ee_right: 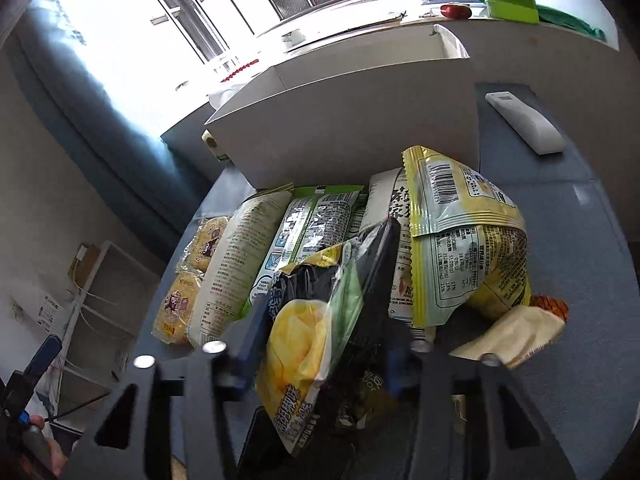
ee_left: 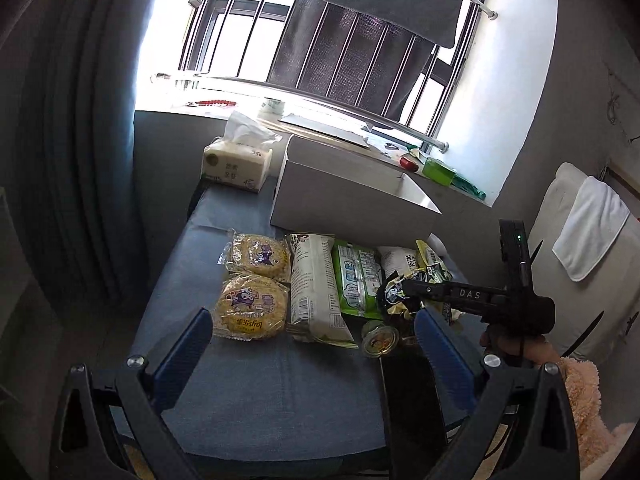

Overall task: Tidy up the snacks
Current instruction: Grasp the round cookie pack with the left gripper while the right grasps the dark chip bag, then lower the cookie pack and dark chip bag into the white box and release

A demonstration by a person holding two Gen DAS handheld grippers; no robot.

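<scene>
Gripping black-yellow snack bag [ee_right: 316, 320], right gripper [ee_right: 320, 292]; two round cakes [ee_left: 252, 280].

Left wrist view overlooks the snacks [ee_left: 316, 280]; right wrist view crowds them.

Two round yellow cakes [ee_left: 251, 286], two white packets [ee_left: 314, 288], one green packet [ee_left: 357, 278], one small cup [ee_left: 380, 343], one white box [ee_left: 352, 200], one tissue pack [ee_left: 237, 164].
</scene>
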